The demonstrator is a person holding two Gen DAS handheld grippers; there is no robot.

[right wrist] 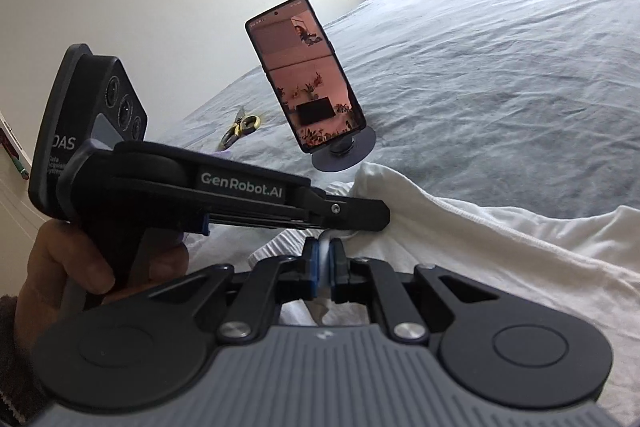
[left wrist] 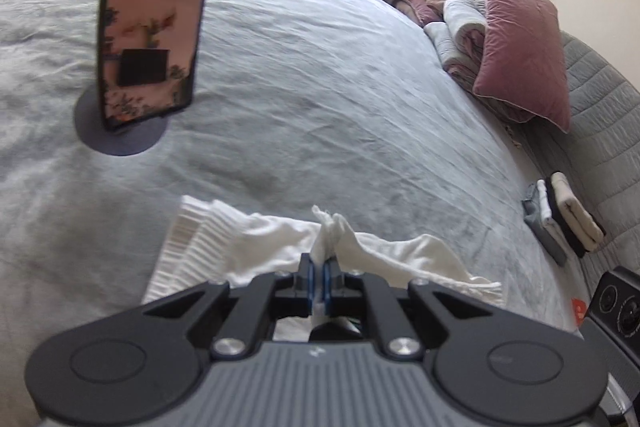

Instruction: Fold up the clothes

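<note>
Left wrist view first: my left gripper (left wrist: 320,273) is clenched on a bunched fold of the white knit garment with ribbed cuffs (left wrist: 256,243), blue pads pressed tight with cloth poking up between them. The garment spreads to both sides of the jaws, one ribbed cuff (left wrist: 188,239) off to the left, all of it lying on the pale grey bedspread (left wrist: 320,87). Beyond the cloth I see the black smartphone with a pinkish screen (left wrist: 156,15), tilted on its round dark stand (left wrist: 120,139). Far right, a small stack of folded clothes (left wrist: 564,215) sits near the quilted grey headboard (left wrist: 600,131), with a dusty-pink velvet cushion (left wrist: 520,47) leaning on rolled bedding further up.

Right wrist view now: my right gripper (right wrist: 325,259) is also clamped shut on the white garment (right wrist: 500,247), a strip of fabric pinched between the blue pads. The left gripper (right wrist: 368,215) crosses just above it, side on, its tip meeting the same bunch of cloth, and my left hand (right wrist: 80,259) wraps its handle. The garment drapes away to the right across the bed. Further out stands the phone (right wrist: 306,83), and yellow-handled scissors (right wrist: 244,127) lie on the bedspread (right wrist: 500,67) beside it.
</note>
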